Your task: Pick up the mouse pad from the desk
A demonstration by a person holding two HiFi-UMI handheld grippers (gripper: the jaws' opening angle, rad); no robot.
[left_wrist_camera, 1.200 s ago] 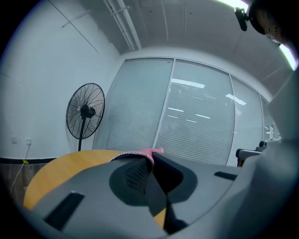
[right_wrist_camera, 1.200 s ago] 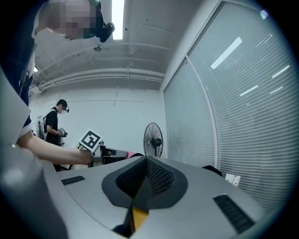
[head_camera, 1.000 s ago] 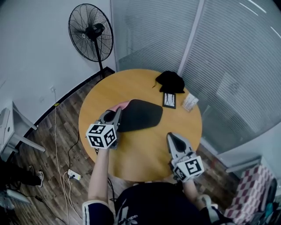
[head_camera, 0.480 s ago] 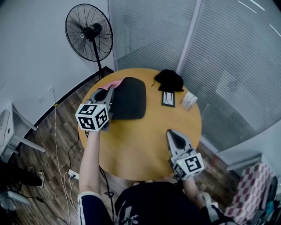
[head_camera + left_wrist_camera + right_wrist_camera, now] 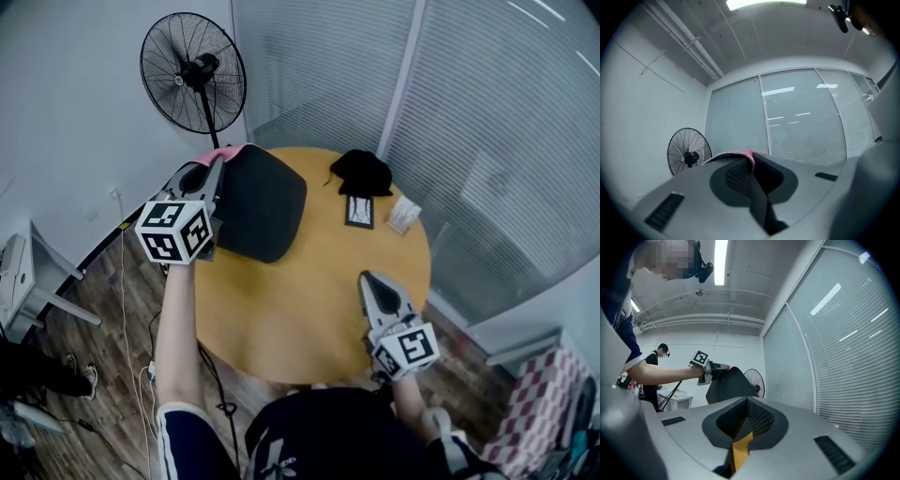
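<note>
The black mouse pad (image 5: 261, 202) with a pink underside hangs tilted in the air above the back left of the round wooden table (image 5: 309, 291). My left gripper (image 5: 217, 163) is shut on its far left edge. In the left gripper view the pad's pink-backed edge (image 5: 748, 155) shows pinched between the jaws of that gripper (image 5: 751, 161). My right gripper (image 5: 368, 278) hovers over the table's front right, shut, holding nothing. In the right gripper view the lifted mouse pad (image 5: 729, 383) and the left gripper (image 5: 712, 366) show beyond the right gripper (image 5: 746, 401).
A black cap (image 5: 364, 172), a dark framed card (image 5: 361, 212) and a small white item (image 5: 405, 217) lie at the table's back right. A standing fan (image 5: 192, 67) is behind the table on the left. Glass walls with blinds run behind. A power strip (image 5: 157, 373) lies on the floor.
My left gripper has risen and moved towards the fan, lifting the mouse pad off the table; the pad now hangs tilted. The right gripper has stayed where it was.
</note>
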